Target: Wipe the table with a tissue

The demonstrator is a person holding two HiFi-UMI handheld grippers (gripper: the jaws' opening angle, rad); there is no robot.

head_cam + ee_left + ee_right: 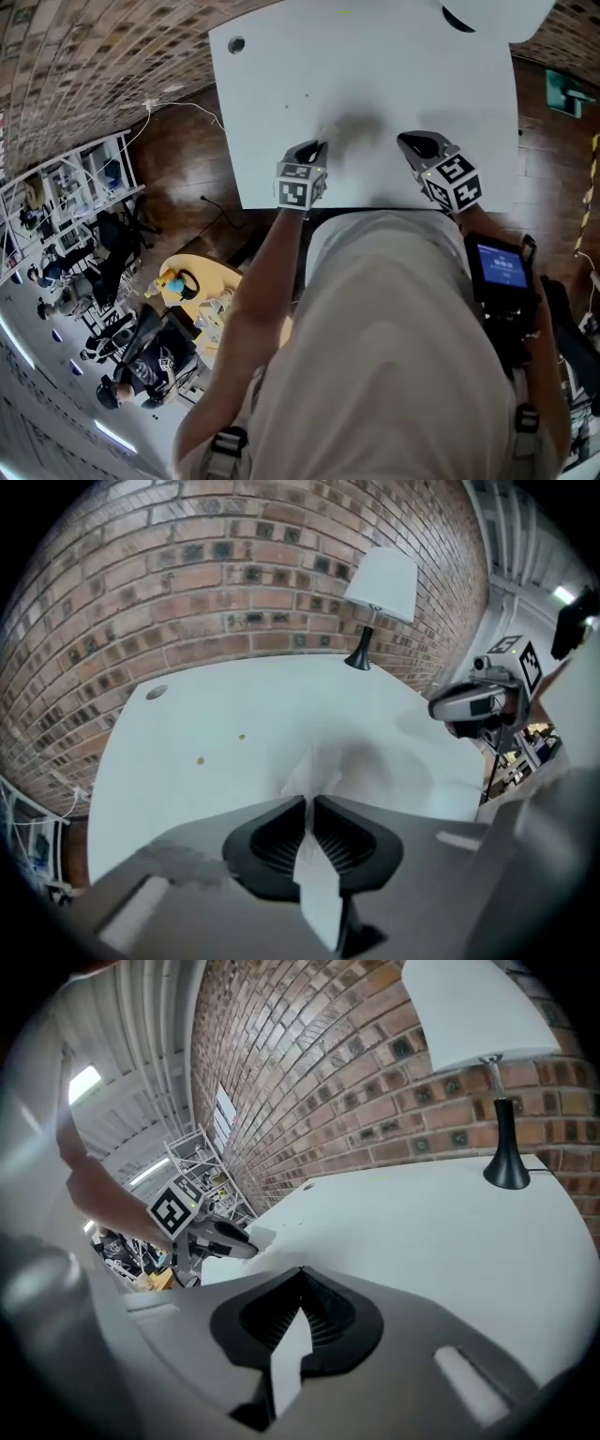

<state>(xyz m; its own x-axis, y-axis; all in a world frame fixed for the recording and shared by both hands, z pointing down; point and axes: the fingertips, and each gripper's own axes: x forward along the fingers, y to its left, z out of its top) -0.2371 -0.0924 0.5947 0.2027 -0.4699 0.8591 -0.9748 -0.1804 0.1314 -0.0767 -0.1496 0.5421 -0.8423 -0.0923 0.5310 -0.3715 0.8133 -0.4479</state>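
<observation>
Over table (375, 56): left gripper (309, 803) jaws tight on tissue (314, 771), right gripper (300, 1274) jaws together, empty; lamp (380, 588) beyond.

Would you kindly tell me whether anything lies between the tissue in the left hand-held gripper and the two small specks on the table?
Nothing visible does: the left hand-held gripper grips the tissue, and only bare table separates it from the specks.

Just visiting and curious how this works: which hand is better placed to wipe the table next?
Left. The left gripper is shut on the tissue, low over the white table. The right gripper is shut with nothing in it, so it would first need the tissue.
</observation>
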